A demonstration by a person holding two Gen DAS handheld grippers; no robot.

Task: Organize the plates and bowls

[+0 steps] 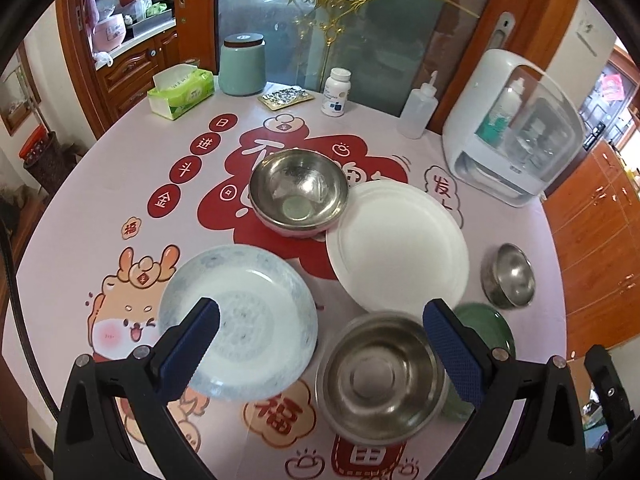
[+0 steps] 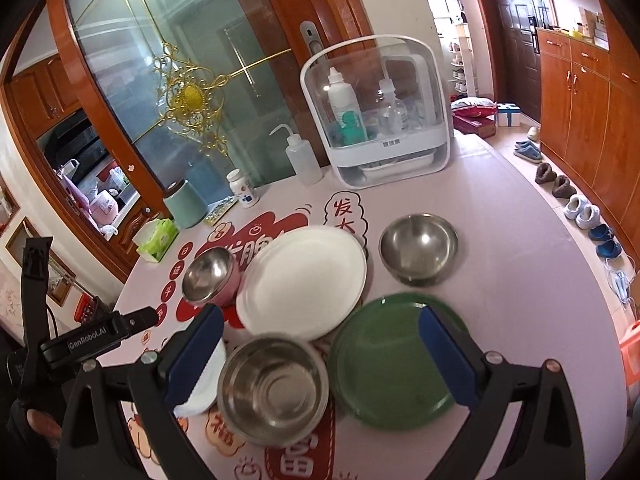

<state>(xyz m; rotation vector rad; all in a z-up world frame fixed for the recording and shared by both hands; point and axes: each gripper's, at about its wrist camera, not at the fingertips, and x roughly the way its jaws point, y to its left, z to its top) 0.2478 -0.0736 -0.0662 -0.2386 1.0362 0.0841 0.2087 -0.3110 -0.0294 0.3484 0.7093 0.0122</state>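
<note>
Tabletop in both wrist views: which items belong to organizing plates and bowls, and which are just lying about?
Job items:
white round plate
blue-patterned white deep plate
green round plate
near steel bowl
pink-sided steel bowl
small steel bowl

Lying about:
green tissue pack
mint lidded canister
white pill bottle
clear squeeze bottle
white clear-fronted cabinet

Round table (image 1: 120, 184), pink printed cover. On it: three steel bowls (image 1: 298, 192), white plate (image 1: 400, 244), blue-patterned plate (image 1: 248, 320), green plate (image 2: 396, 360). Far edge: tissue pack (image 1: 180, 94), green canister (image 1: 242, 64), pill bottle (image 1: 336, 92), squeeze bottle (image 1: 418, 110), white cabinet (image 1: 516, 128).
</note>
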